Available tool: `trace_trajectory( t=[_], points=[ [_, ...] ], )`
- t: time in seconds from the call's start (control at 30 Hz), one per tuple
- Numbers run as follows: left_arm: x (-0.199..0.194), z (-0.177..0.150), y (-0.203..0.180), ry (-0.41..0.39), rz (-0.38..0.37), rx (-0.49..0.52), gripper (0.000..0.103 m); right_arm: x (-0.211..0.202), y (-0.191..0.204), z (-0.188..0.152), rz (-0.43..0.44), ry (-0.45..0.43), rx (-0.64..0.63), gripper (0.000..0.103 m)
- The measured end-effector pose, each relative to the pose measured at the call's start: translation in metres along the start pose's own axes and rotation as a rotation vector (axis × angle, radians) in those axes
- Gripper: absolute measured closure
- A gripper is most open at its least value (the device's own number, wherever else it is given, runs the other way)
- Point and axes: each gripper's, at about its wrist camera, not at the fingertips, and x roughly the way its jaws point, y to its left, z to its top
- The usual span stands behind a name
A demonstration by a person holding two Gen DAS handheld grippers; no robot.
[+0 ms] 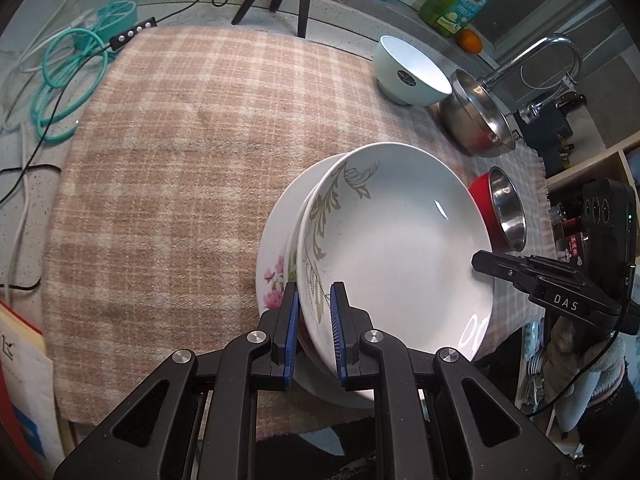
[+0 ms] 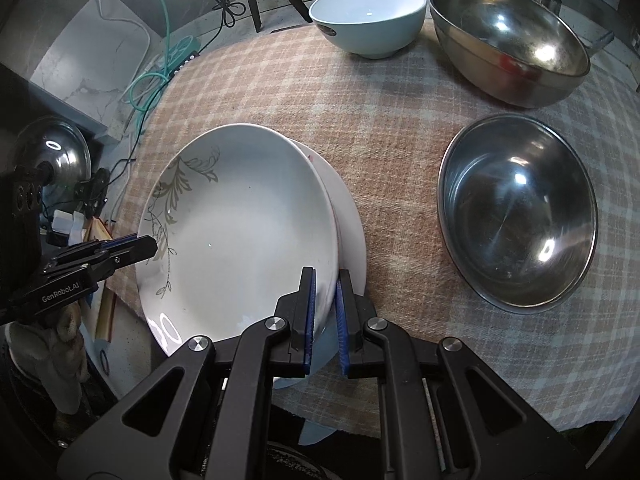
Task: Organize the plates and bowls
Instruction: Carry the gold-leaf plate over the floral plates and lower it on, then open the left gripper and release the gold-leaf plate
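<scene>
Plate (image 1: 400, 240) with a grey leaf pattern sits tilted over a flowered plate (image 1: 276, 256). Left claw (image 1: 315, 320) and right claw (image 2: 325, 312) each pinch its rim on opposite sides.

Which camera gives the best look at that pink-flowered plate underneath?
The left wrist view: the flowered plate shows its pink blossoms beside the leaf-patterned plate stacked on it. The right wrist view shows only a plain white sliver of its far rim.
</scene>
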Motion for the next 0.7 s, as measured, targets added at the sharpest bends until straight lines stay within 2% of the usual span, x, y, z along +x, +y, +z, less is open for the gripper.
trace_trajectory(
  t=[0.3,0.4,0.6,0.67,0.7],
  points=[
    [0.001,0.002,-0.002,0.018,0.001,0.006,0.089,0.001,0.01,-0.001,-0.052,0.005,-0.07,0.09],
    [-0.001,0.004,-0.005,0.015,0.029,0.024,0.082,-0.001,0.011,-0.001,-0.041,-0.003,-0.08,0.088],
    [-0.006,0.007,-0.003,0.009,0.029,0.029,0.082,-0.007,0.008,-0.001,-0.027,-0.026,-0.07,0.086],
    [-0.01,0.008,-0.003,-0.005,0.028,0.03,0.082,-0.011,0.006,-0.001,-0.03,-0.041,-0.059,0.078],
    [-0.012,0.009,-0.003,-0.012,0.027,0.026,0.079,-0.013,0.005,0.0,-0.031,-0.052,-0.056,0.068]
  ],
)
